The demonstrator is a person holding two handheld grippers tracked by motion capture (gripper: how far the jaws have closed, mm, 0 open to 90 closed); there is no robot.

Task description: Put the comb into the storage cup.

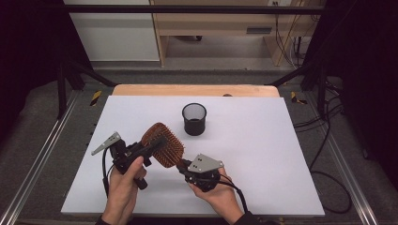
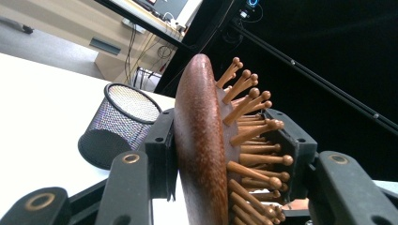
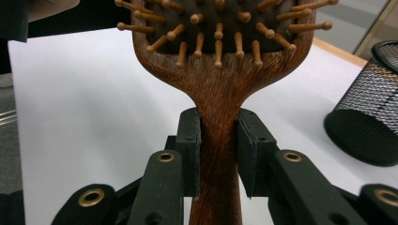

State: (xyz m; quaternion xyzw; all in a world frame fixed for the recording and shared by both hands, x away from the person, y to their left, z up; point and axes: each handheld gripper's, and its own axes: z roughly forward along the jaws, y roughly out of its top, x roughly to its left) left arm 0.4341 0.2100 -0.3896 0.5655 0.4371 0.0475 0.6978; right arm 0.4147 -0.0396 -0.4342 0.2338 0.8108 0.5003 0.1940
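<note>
While the right gripper's [image 3: 218, 154] fingers pinched the hairbrush [image 1: 163, 144] handle, the left gripper's [image 2: 230, 154] clamped its head, holding it above the table's [image 1: 263, 154] near half; the mesh cup [image 1: 194, 119] stood behind, open surface all around.

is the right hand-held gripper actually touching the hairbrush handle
Touching. The right gripper view shows the right hand-held gripper with both black jaws pressed flat against the sides of the hairbrush handle, no gap on either side.
</note>
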